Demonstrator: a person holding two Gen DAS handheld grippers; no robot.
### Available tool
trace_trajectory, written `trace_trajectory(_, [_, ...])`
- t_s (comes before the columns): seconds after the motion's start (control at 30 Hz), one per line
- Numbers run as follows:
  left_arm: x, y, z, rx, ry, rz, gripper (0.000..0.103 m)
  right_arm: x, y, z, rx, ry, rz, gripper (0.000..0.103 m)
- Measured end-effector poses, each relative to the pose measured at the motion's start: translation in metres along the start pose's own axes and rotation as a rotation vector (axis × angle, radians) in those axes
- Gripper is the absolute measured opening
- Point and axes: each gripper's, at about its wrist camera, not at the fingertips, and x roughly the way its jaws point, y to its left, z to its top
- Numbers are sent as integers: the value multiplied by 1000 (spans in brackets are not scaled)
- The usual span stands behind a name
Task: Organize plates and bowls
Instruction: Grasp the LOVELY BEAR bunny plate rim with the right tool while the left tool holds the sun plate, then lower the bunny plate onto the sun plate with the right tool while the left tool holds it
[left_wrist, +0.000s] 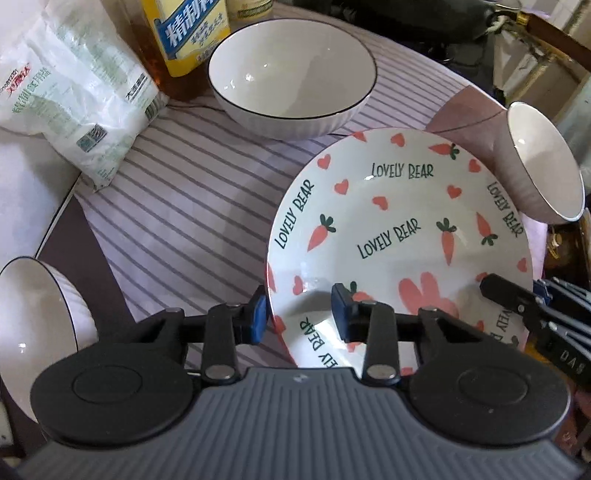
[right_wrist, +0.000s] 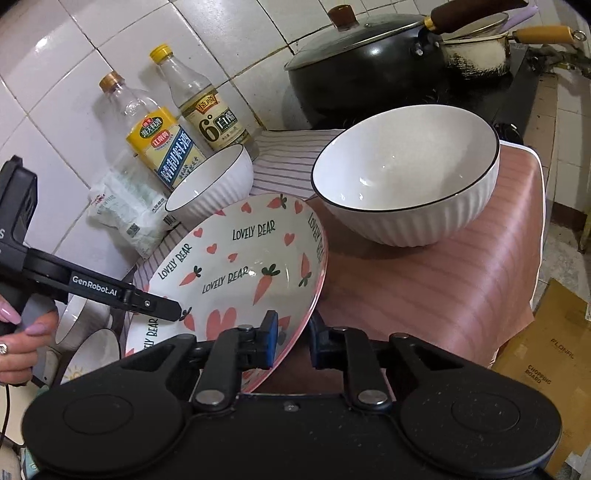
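Note:
A white plate (left_wrist: 388, 221) (right_wrist: 240, 266) printed with carrots, hearts and "LOVELY BEAR" lies on the striped cloth (left_wrist: 184, 221). My left gripper (left_wrist: 300, 314) straddles its near left rim, one blue pad outside and one on the inner slope, shut on it; one of its fingers (right_wrist: 159, 304) shows on the rim in the right wrist view. My right gripper (right_wrist: 293, 336) is shut on the opposite rim, whose pink edge runs between its pads. Three white ribbed bowls stand around the plate: one behind (left_wrist: 291, 74), one at the right (left_wrist: 543, 166) (right_wrist: 406, 177), one at the near left (left_wrist: 37, 314).
Two bottles (right_wrist: 162, 147) (right_wrist: 207, 110) and a white bag (left_wrist: 74, 92) stand by the tiled wall. A black lidded wok (right_wrist: 369, 66) and a saucepan (right_wrist: 476, 51) sit on the stove behind. A cardboard box (right_wrist: 546, 350) lies past the counter's right edge. A hand (right_wrist: 22, 332) holds the left gripper.

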Motion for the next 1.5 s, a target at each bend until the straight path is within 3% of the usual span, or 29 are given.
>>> trace_trajectory(0.17, [1, 0, 2, -40, 16, -1, 33, 1, 2, 6, -8, 19, -24, 20])
trace_trajectory(0.27, [2, 3, 2, -79, 77, -15, 32, -1, 12, 9, -87, 12, -72, 21])
trace_trajectory(0.53, [-15, 2, -17, -116, 90, -69, 33, -13, 10, 24, -117, 78, -37, 20])
trace_trajectory(0.9, [-75, 5, -46, -200, 62, -83, 33, -49, 35, 39, -214, 61, 54, 20])
trace_trajectory(1.23, [-128, 31, -103, -320, 5, -83, 33, -71, 77, 44, -308, 79, 159, 19])
trace_trajectory(1.5, [-134, 60, -168, -493, 19, -86, 32, -57, 111, 29, -378, 161, 256, 18])
